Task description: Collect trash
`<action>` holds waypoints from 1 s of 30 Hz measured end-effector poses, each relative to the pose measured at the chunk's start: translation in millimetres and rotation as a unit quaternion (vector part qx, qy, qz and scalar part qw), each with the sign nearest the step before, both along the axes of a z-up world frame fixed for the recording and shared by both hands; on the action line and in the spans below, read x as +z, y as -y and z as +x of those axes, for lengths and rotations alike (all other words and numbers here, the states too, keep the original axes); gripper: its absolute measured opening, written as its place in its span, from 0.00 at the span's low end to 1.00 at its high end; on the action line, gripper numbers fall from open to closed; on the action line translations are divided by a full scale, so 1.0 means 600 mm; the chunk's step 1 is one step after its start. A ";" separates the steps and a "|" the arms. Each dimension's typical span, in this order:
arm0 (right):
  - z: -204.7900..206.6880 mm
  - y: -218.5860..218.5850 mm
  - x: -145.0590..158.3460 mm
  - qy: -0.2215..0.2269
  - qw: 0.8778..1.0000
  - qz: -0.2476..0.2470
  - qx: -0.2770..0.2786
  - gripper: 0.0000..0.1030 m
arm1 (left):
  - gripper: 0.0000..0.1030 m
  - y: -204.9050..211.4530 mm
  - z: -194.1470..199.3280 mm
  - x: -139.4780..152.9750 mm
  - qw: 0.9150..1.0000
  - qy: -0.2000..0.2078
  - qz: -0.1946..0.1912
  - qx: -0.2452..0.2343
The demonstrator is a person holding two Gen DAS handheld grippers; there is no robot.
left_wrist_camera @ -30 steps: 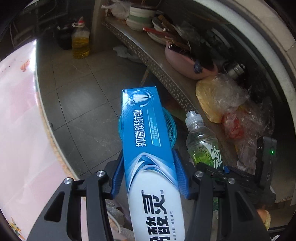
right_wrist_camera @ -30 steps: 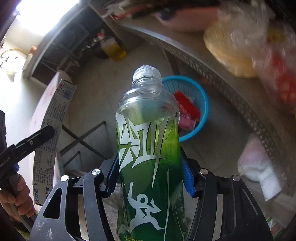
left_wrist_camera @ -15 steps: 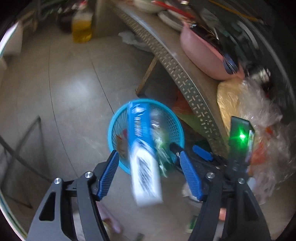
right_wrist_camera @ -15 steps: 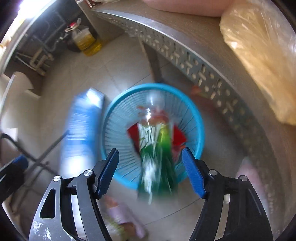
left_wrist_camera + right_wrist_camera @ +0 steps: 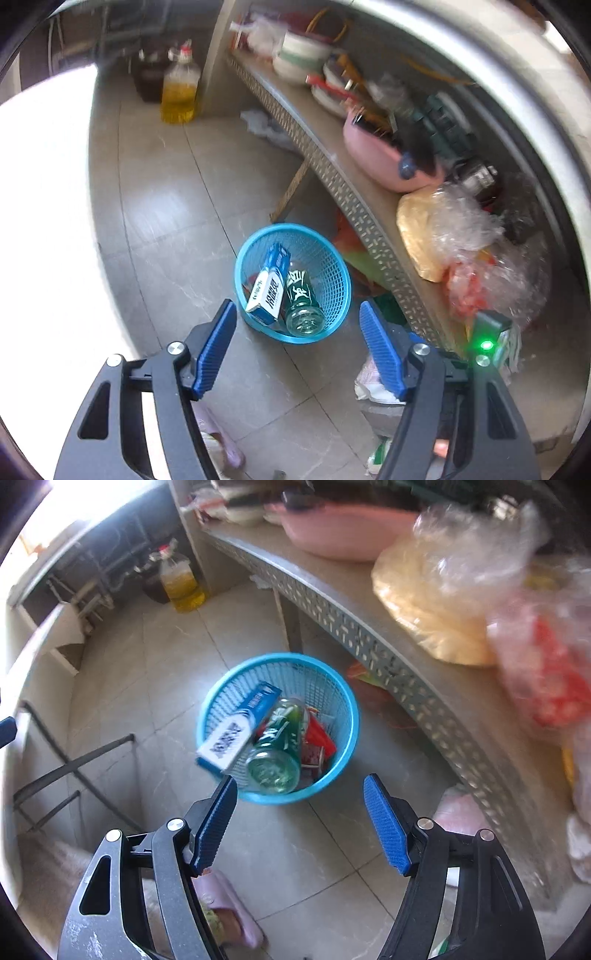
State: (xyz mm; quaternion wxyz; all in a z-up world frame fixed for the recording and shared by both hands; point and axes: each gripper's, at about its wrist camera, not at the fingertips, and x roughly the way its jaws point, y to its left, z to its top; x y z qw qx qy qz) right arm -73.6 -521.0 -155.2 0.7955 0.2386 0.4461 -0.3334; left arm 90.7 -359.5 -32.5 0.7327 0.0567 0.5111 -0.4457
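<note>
A blue mesh waste basket (image 5: 334, 275) stands on the tiled floor beside a metal shelf; it also shows in the right wrist view (image 5: 343, 701). Inside it lie a blue and white toothpaste box (image 5: 267, 286) (image 5: 238, 727) and a green drink bottle (image 5: 301, 306) (image 5: 279, 753), base up, with red wrappers (image 5: 317, 738) beside them. My left gripper (image 5: 297, 345) is open and empty above the basket's near rim. My right gripper (image 5: 301, 819) is open and empty, also above the near rim.
A perforated metal shelf (image 5: 354, 206) on the right holds a pink basin (image 5: 380, 162), plastic bags (image 5: 458, 236) and dishes. A yellow oil jug (image 5: 179, 96) stands at the back. A metal frame (image 5: 74, 764) is at left. Pink slippers (image 5: 229, 908) lie below the grippers.
Both grippers opened. The toothpaste box fell from the left one and the green bottle from the right one into the blue basket. Both grippers have pulled back from it.
</note>
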 end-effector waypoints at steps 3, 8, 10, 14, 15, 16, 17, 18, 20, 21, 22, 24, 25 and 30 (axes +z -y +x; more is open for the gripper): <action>-0.011 -0.033 0.055 0.027 0.999 -0.027 0.019 0.79 | 0.74 -0.068 -0.024 0.044 0.999 0.046 -0.020 0.011; -0.019 -0.123 0.154 0.084 0.991 -0.072 0.082 0.92 | 0.87 -0.196 -0.060 0.091 0.991 0.110 -0.041 0.062; -0.017 -0.165 0.187 0.107 0.984 -0.092 0.112 0.92 | 0.94 -0.245 -0.076 0.102 0.986 0.126 -0.042 0.097; -0.008 -0.244 0.233 0.149 0.967 -0.133 0.158 0.92 | 0.95 -0.331 -0.105 0.115 0.973 0.158 -0.034 0.166; -0.007 -0.264 0.242 0.157 0.963 -0.141 0.167 0.92 | 0.94 -0.347 -0.108 0.117 0.969 0.165 -0.026 0.183; -0.005 -0.282 0.249 0.161 0.960 -0.147 0.174 0.92 | 0.94 -0.366 -0.114 0.118 0.964 0.170 -0.020 0.202; -0.004 -0.301 0.255 0.166 0.957 -0.153 0.183 0.92 | 0.95 -0.384 -0.116 0.119 0.961 0.172 -0.018 0.216; -0.004 -0.318 0.258 0.170 0.953 -0.157 0.194 0.92 | 0.95 -0.402 -0.119 0.120 0.957 0.174 -0.016 0.232; -0.002 -0.344 0.263 0.174 0.948 -0.164 0.211 0.92 | 0.94 -0.435 -0.124 0.123 0.947 0.179 -0.005 0.267; -0.003 -0.356 0.265 0.176 0.945 -0.170 0.215 0.92 | 0.94 -0.449 -0.129 0.125 0.940 0.185 0.005 0.285; -0.004 -0.366 0.267 0.177 0.944 -0.178 0.217 0.92 | 0.95 -0.462 -0.129 0.127 0.935 0.193 0.014 0.298; -0.010 -0.381 0.268 0.180 0.941 -0.188 0.215 0.92 | 0.95 -0.482 -0.139 0.134 0.922 0.218 0.035 0.317; -0.014 -0.386 0.268 0.185 0.940 -0.190 0.215 0.92 | 0.94 -0.490 -0.144 0.135 0.918 0.228 0.043 0.322; -0.019 -0.395 0.262 0.163 0.945 -0.197 0.202 0.92 | 0.95 -0.515 -0.154 0.127 0.913 0.241 0.101 0.312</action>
